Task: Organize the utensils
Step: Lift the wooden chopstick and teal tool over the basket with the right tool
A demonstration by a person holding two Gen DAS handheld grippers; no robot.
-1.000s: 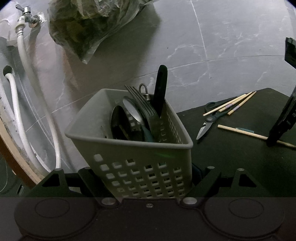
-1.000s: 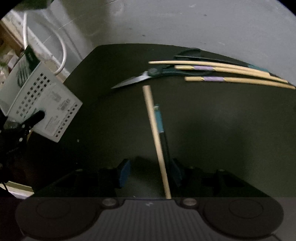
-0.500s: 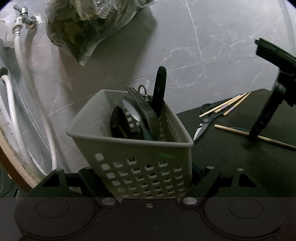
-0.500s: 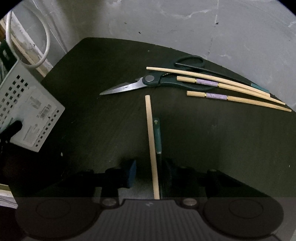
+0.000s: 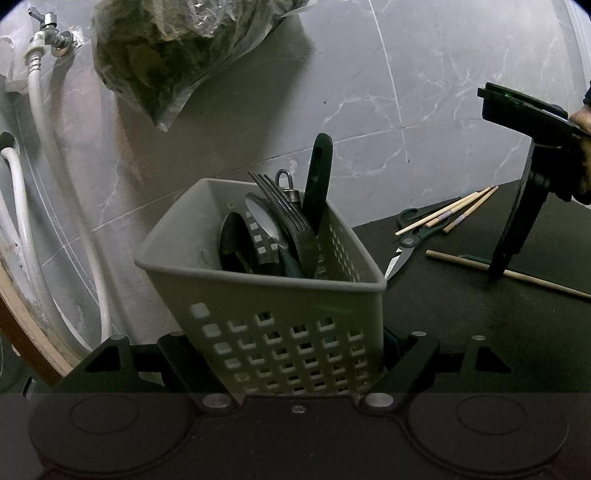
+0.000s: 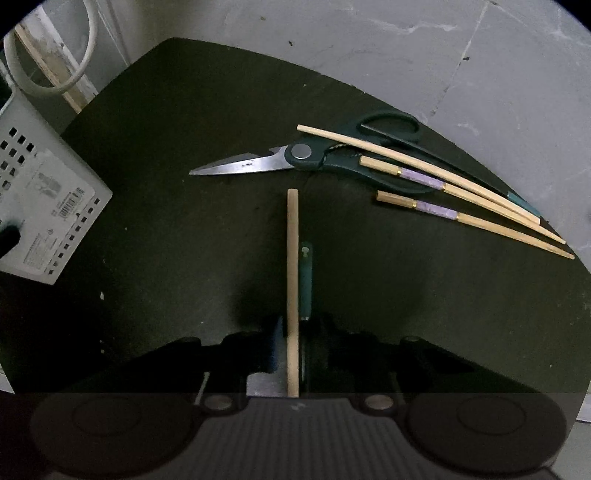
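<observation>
Left gripper (image 5: 295, 354) clamps the grey basket (image 5: 280, 317), tilted, at the desk's (image 6: 166, 129) left edge; fork (image 5: 284, 210), spoons and a black handle stand inside. Right gripper (image 6: 293, 343) has closed narrowly on a chopstick (image 6: 292, 258) lying on the desk (a green-handled utensil (image 6: 306, 280) lies just beside it). Farther right: scissors (image 6: 258, 164) with three chopsticks (image 6: 436, 181) across the handles.

Home washing corner: tap (image 5: 46, 23), hoses (image 5: 55, 147), tiled wall (image 5: 424, 92)
</observation>
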